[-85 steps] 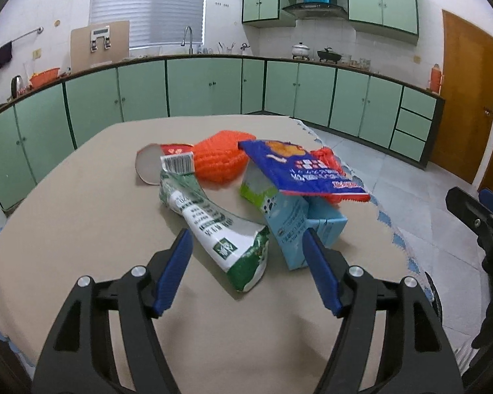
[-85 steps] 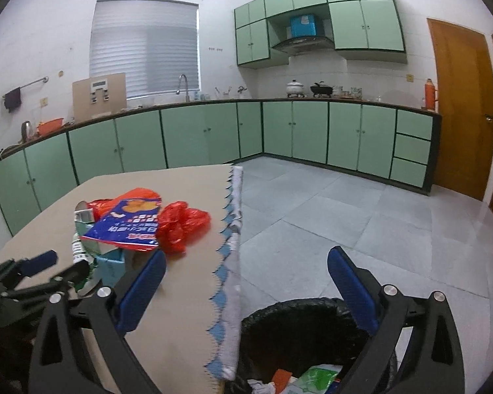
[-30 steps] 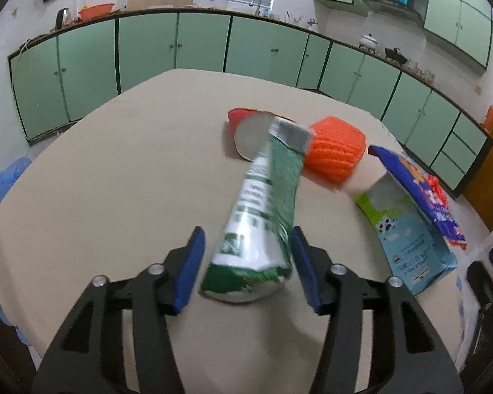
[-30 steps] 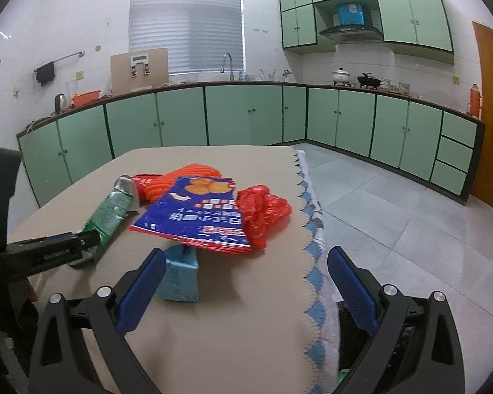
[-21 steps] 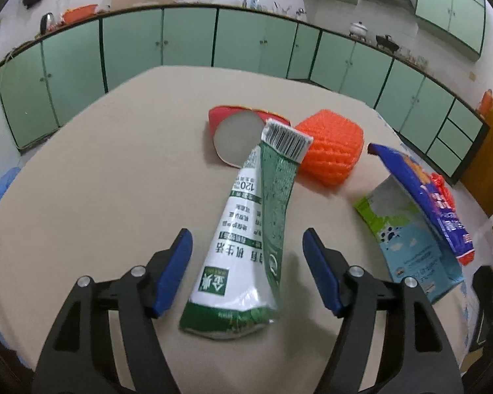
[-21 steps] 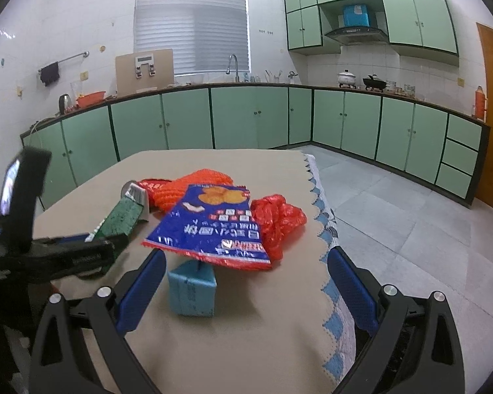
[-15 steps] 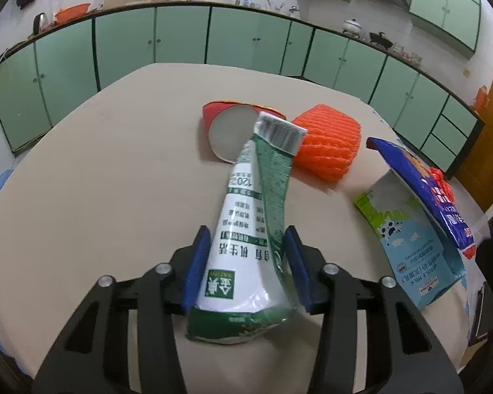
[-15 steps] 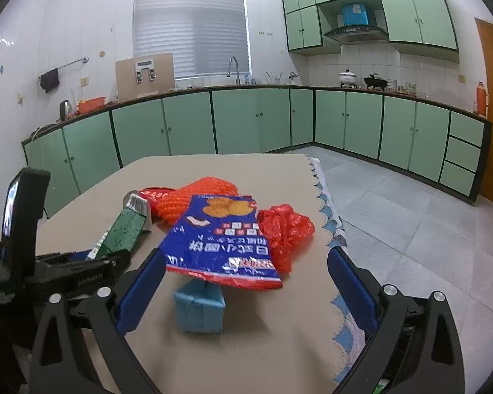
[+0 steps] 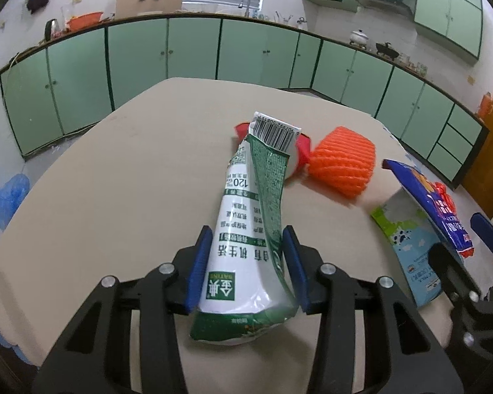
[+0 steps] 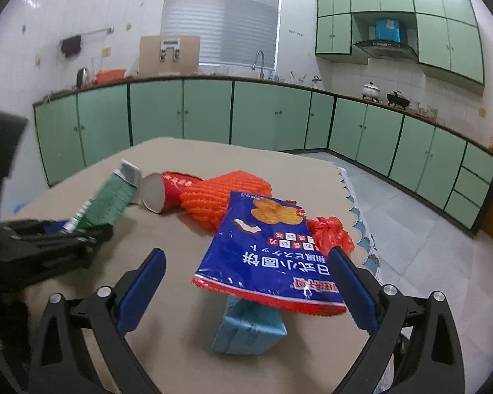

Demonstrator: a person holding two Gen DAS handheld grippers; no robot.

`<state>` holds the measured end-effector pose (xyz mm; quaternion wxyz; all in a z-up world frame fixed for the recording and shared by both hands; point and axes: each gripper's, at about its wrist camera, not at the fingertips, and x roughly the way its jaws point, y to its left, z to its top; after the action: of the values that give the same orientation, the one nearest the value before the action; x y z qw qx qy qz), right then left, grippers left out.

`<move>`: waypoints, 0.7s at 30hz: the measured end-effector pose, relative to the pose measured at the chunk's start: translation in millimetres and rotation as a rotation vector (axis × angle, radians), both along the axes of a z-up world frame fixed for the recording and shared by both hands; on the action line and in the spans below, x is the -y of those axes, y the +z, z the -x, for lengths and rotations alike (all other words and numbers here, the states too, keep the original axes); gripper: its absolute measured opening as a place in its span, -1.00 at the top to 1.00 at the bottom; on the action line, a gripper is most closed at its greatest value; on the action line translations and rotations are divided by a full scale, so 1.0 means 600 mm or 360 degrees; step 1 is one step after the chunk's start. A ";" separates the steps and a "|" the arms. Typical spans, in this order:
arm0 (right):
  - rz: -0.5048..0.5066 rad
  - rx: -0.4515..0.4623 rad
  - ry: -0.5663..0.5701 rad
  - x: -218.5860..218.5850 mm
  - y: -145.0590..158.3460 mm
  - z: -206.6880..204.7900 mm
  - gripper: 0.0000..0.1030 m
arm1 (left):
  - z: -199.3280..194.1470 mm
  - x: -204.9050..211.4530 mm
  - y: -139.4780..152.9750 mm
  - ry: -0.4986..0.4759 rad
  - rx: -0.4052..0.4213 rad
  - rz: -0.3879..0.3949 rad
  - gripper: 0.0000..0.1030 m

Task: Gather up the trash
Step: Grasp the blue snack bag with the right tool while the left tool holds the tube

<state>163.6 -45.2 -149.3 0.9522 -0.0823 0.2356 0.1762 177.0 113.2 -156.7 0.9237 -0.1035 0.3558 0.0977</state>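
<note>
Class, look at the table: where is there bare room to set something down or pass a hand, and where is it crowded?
Bare tablecloth spreads left of the green-and-white carton held in the left gripper, out to the table's left and far edges. It is crowded on the right: red paper cup, orange foam net, blue snack bag, red plastic bag and blue milk carton cluster together.

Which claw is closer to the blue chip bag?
The right gripper. The blue chip bag lies between its open fingers, untouched. The left gripper sits off to the side, clamped on the green pouch.
</note>
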 end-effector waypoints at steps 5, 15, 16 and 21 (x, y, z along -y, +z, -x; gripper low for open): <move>0.0061 -0.0079 -0.0028 -0.011 -0.014 -0.024 -0.71 | 0.004 -0.010 0.001 0.0016 -0.0004 0.0005 0.18; -0.0118 -0.0270 0.0050 0.022 -0.006 -0.043 -0.05 | -0.001 -0.008 0.002 -0.0009 -0.0006 0.0018 0.18; -0.0130 -0.0274 0.0055 0.020 -0.003 -0.041 -0.02 | 0.000 -0.011 0.002 -0.0014 -0.0004 0.0017 0.18; -0.0189 -0.0272 0.0072 0.034 0.012 -0.038 0.27 | 0.002 -0.013 0.009 -0.0033 0.0009 0.0012 0.18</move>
<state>186.4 -65.9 -142.2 0.9276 -0.0159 0.3032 0.2176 175.7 121.0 -151.4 0.9253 -0.1035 0.3545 0.0865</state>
